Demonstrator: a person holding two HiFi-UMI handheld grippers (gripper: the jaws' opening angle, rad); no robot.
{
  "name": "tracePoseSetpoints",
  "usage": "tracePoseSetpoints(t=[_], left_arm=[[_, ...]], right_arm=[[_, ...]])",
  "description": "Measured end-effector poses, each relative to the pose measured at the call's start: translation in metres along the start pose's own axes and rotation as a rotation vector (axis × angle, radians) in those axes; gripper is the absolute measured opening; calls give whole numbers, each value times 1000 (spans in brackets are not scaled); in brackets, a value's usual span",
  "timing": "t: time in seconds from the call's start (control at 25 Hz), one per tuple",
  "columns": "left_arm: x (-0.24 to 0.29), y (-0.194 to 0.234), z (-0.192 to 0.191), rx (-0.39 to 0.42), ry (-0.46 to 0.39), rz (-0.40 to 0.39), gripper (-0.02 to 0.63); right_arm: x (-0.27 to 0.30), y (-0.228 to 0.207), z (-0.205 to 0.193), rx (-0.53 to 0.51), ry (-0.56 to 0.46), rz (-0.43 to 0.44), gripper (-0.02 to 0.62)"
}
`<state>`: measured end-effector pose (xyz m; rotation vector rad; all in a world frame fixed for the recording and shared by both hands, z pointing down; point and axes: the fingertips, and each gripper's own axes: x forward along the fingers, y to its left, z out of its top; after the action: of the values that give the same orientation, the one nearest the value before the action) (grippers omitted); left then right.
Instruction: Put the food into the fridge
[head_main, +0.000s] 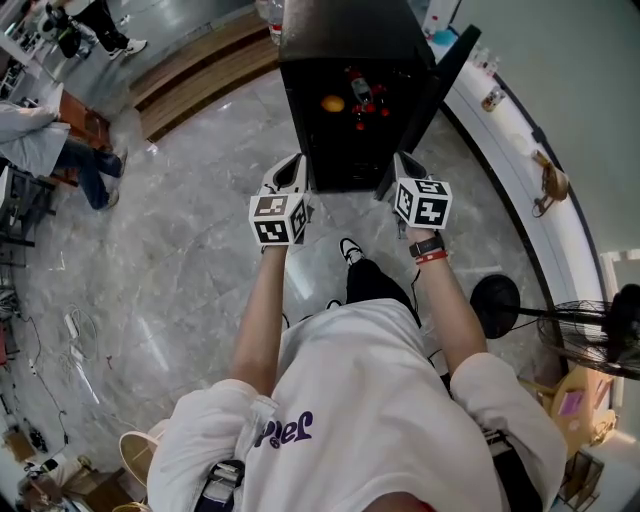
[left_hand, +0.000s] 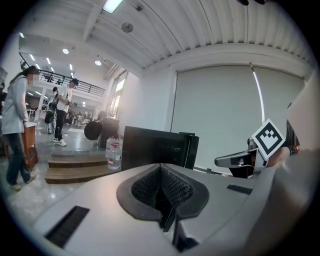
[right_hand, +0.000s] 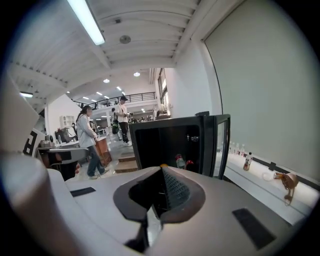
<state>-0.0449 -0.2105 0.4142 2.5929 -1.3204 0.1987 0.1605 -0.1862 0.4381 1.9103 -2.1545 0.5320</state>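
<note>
Black mini fridge (head_main: 345, 40) at top centre of head view, upright, opening facing down-frame, door (head_main: 432, 95) swung right. Inside: orange (head_main: 333, 103), bottle (head_main: 362, 92), red bits too small to name. Top edge cut off. Just below, left gripper (head_main: 295, 162) and right gripper (head_main: 401, 160), both jaws pressed together, empty.

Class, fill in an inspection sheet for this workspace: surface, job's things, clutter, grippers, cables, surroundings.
Surface: glossy grey marble floor.
Job's things: black fridge, door open; orange fruit, bottle and red items inside.
Clutter: small bottles and a figure on the white ledge.
Grippers: left gripper shut, empty; right gripper shut, empty.
Cables: loose cables on the floor at left.
Surroundings: fan at right; people far left.
</note>
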Motion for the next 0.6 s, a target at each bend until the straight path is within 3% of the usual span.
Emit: tracePoseSetpoints(t=[0.24,0.4,0.6], left_arm=[[-11,-6,23,48,-32,-11,18],[-16,-8,34,93,-43,-2,18],[-22,-6,53,90,-77,1,18]], right_arm=[[-21,5,37,-92,-104,-68,14],[-33,10,58,-118,-169,-78,15],[-44,17,80,-121,-243,-83,15]])
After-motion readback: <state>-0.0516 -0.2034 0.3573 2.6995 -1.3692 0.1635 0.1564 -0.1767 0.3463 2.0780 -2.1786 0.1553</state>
